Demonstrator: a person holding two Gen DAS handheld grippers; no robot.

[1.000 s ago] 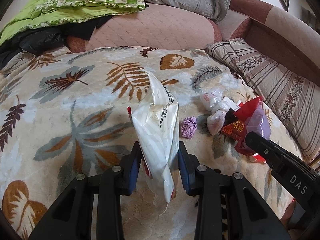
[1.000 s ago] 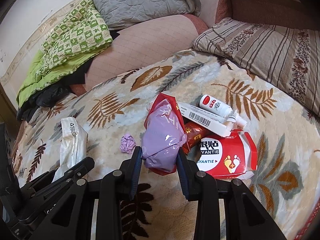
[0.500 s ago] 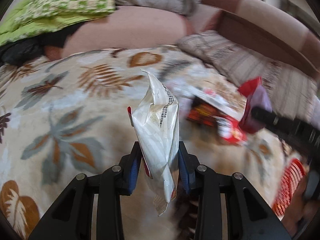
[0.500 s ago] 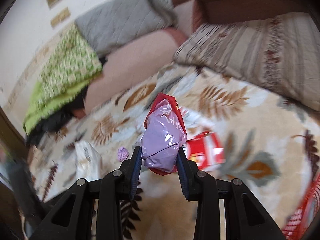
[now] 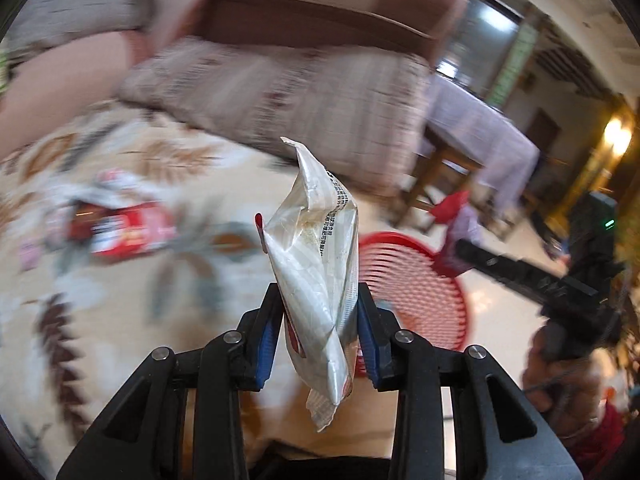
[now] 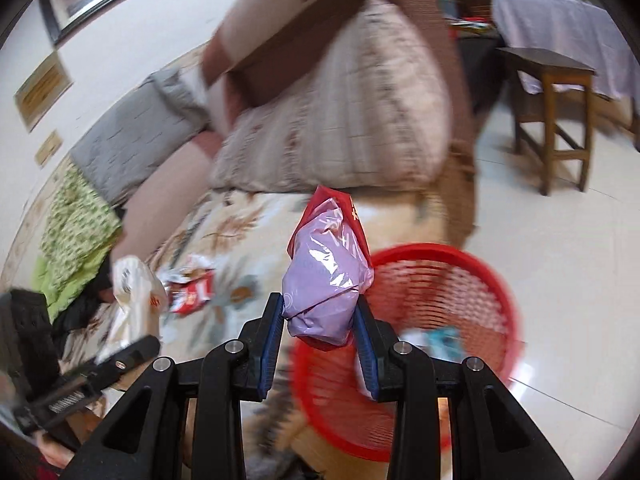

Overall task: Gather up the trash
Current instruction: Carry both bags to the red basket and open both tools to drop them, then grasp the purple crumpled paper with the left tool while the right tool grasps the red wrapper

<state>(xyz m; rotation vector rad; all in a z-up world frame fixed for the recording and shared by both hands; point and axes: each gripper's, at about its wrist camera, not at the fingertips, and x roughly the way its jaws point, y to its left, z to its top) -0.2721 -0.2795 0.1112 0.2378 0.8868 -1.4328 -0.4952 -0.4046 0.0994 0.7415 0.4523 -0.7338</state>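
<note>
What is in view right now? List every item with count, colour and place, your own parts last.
white wrapper: 1, white and silver, clamped in the left gripper
purple bag: 1, lilac over red, clamped in the right gripper
red basket: 1, red mesh, on the floor beside the bed
red packets: blurred, red and white, on the leaf-print blanket
striped pillow: 1, beige, at the bed's far end
wooden stool: 1, brown, on the tiled floor
left gripper: 1, black, blue pads, shut
right gripper: 1, black, blue pads, shut
</note>
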